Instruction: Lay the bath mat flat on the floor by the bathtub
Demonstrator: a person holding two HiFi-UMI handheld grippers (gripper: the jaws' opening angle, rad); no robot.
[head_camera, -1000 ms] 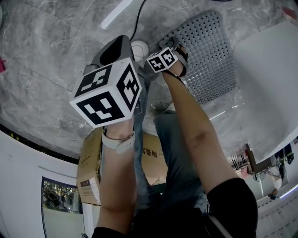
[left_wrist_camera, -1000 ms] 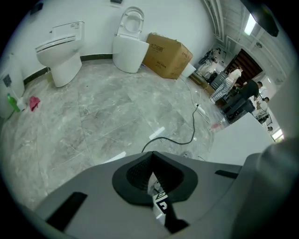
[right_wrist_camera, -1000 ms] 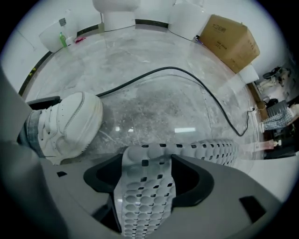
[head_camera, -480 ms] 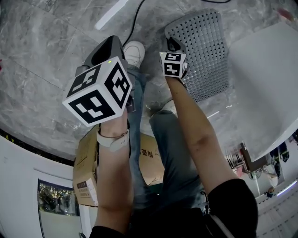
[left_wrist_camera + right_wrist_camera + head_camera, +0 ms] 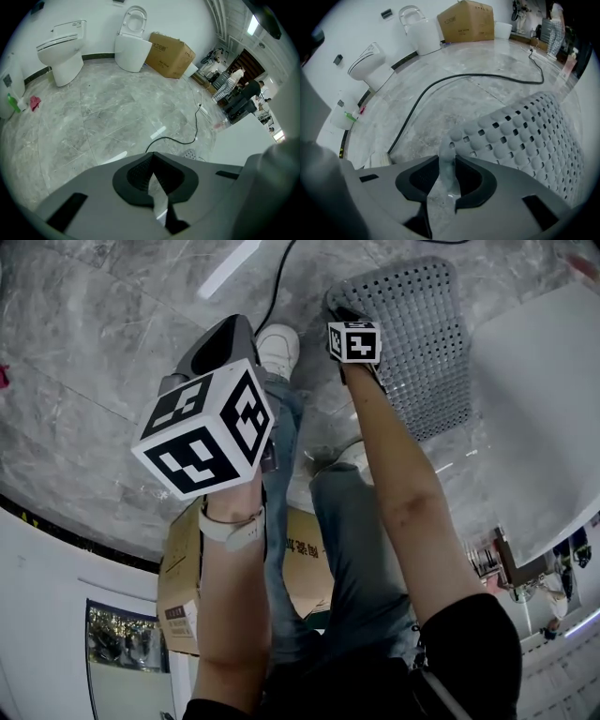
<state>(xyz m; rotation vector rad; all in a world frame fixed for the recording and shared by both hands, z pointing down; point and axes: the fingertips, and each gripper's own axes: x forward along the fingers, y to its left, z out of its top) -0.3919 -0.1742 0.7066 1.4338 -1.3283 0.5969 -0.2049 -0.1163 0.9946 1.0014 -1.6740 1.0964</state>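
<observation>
The right claw (image 5: 446, 164) has just closed from wide open, then eased a touch. It now pinches one corner of the mat (image 5: 534, 140): a strip of the pale rubber edge stands up between the pads, curled off the floor, while the rest of the holed, bumpy sheet lies beyond. Over the last second the wrist has also rolled, so the marker cube shows a different face in the head view. I read this as a fresh grip taken to tug or straighten that corner. The mat is already spread on the floor (image 5: 103, 362) just beside the tub (image 5: 548, 399), with the gripped corner on the side of the person's shoe (image 5: 277, 345). What is left looks like smoothing the lifted corner down and letting go. The left claw (image 5: 152, 161) is fully closed on nothing and hangs idle well above the floor, much as it did a second ago. The floor is glossy grey marble tile, which may let the mat slide under a pull. A black cable (image 5: 440, 82) snakes across it past the mat. Further off, two white toilets (image 5: 63, 47) and a cardboard box (image 5: 171, 54) stand along the wall, and a few people stand in an opening beyond.
</observation>
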